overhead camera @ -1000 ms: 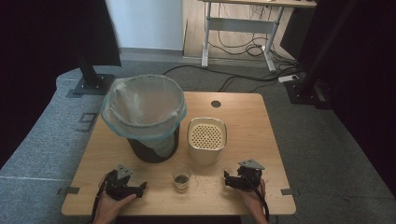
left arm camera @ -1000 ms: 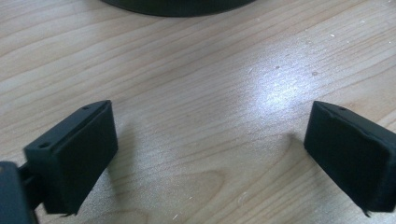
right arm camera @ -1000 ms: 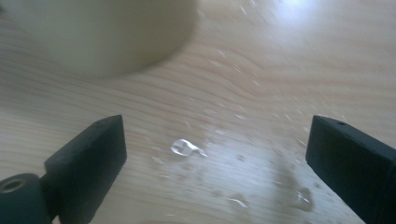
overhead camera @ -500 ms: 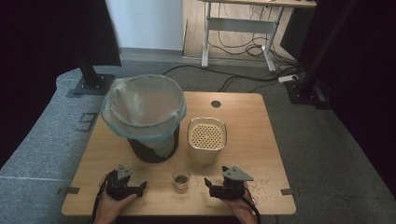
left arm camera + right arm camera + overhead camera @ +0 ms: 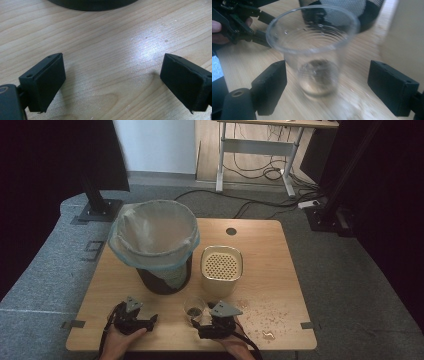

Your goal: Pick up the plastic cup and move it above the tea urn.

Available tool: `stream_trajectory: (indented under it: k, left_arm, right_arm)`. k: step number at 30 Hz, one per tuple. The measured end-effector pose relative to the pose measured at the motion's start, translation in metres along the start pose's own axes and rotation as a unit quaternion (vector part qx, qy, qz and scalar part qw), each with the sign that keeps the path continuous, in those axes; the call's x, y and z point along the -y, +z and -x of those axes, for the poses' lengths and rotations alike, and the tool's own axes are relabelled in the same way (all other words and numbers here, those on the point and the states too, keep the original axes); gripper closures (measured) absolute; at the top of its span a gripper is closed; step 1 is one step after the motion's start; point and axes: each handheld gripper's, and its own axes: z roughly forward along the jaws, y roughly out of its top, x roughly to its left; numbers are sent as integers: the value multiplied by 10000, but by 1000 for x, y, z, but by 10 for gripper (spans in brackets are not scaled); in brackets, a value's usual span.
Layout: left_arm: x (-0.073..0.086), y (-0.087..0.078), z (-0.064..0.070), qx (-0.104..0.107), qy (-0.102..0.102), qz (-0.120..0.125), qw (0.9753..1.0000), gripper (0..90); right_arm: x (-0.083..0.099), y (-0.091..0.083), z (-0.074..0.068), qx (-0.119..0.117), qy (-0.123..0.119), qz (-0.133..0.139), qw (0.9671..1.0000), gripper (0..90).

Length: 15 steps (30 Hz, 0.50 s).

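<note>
No readable text, label, brand, number or sign anywhere: none on the clear plastic cup [image 5: 315, 52], the bin [image 5: 155, 245], the cream container [image 5: 222, 269] or the wooden table [image 5: 280, 270].

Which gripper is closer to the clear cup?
Right. The right gripper has its open jaws either side of the clear cup; the left gripper sits apart, off to its left.
</note>
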Motion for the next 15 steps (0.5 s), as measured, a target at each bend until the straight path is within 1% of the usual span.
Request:
stream_trajectory:
  k: [2,5,6,7,8,9,11,13,15]
  left_arm:
    - [0,0,0,7,6,0,10000,56]
    - [0,0,0,15,17,4,10000,57]
    - [0,0,0,19,20,3,10000,57]
    - [0,0,0,21,22,3,10000,57]
    - [0,0,0,21,25,5,10000,57]
    - [0,0,0,25,27,4,10000,57]
    - [0,0,0,35,31,8,10000,57]
    - [0,0,0,46,46,9,10000,57]
    - [0,0,0,51,56,7,10000,57]
  right_arm:
    - [-2,12,-4,-13,-77,-20,10000,185]
    - [-5,28,-8,-22,-122,-79,9999,205]
    - [-6,32,-9,-44,-130,-85,9999,217]
    - [-7,37,-11,-57,-202,-93,9997,253]
    - [-8,40,-12,-40,-252,-96,9996,261]
    - [-10,45,-13,27,-295,-88,9995,277]
    - [-11,48,-14,130,-320,-57,9994,332]
    - [-12,47,-12,119,-295,-79,9995,363]
    - [-12,45,-11,138,-293,-124,9994,375]
